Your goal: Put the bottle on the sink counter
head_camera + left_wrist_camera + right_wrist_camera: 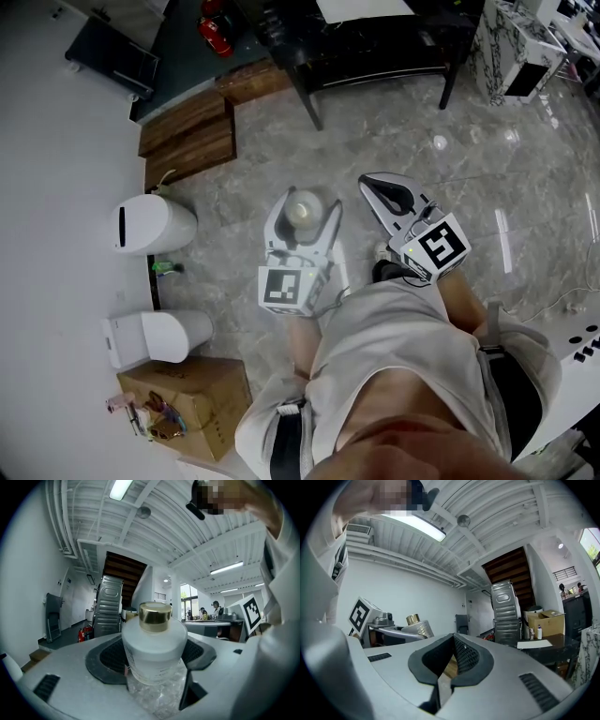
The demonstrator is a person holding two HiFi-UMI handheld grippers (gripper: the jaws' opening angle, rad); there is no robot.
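My left gripper (302, 220) is shut on a frosted white bottle (154, 646) with a gold cap (155, 617), held upright with its cap pointing up at the head camera. From the head view the bottle (302, 212) shows as a pale round top between the jaws. In the right gripper view the bottle (416, 627) appears at the left, clamped in the other gripper. My right gripper (391, 195) is beside the left one, shut with nothing between its jaws (449, 667). Both point upward, over a grey marble floor.
A white toilet (150, 225) and a second white fixture (155, 336) stand against the left wall, with a cardboard box (187, 405) holding small items below them. Wooden steps (187, 136) and a dark table (366, 47) lie farther ahead. A white counter edge (577, 352) is at the right.
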